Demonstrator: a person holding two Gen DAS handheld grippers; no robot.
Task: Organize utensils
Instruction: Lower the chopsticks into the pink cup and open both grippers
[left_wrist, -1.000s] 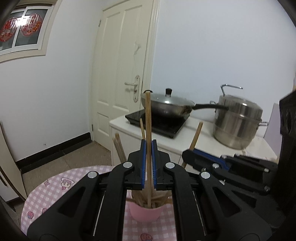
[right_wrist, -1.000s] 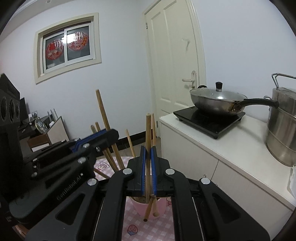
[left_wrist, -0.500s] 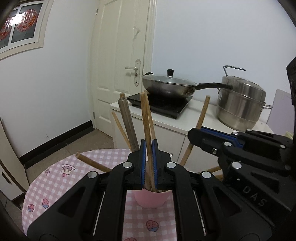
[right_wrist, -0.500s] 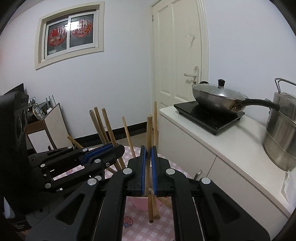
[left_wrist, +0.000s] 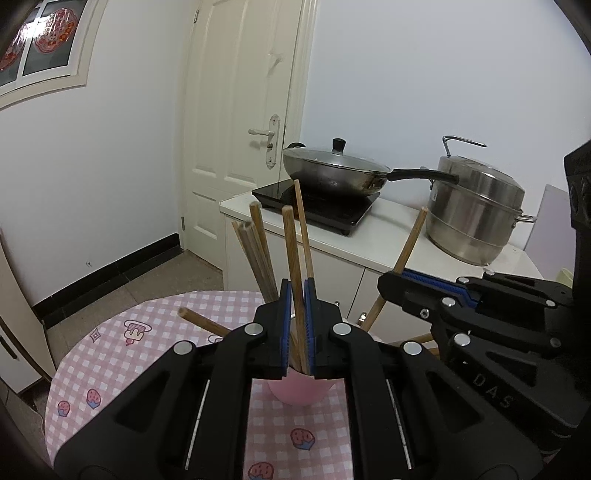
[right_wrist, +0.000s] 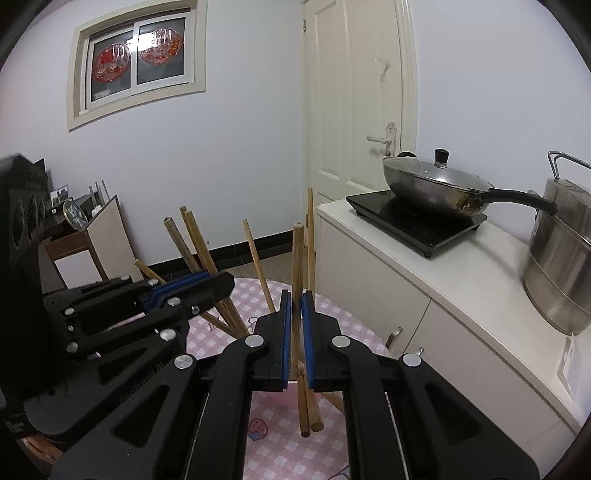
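Only the right wrist view shows us the window (right_wrist: 136, 70) and the lower ends of the pair of chopsticks (right_wrist: 300, 295) clamped in the right gripper (right_wrist: 294, 332), hanging outside the pink cup (left_wrist: 300, 390). In the left wrist view, the left gripper (left_wrist: 298, 328) has its jaws clamped on two chopsticks (left_wrist: 293, 266) whose tips reach into the cup. More chopsticks (left_wrist: 258, 254) lean inside it on the checked counter (left_wrist: 110, 354).
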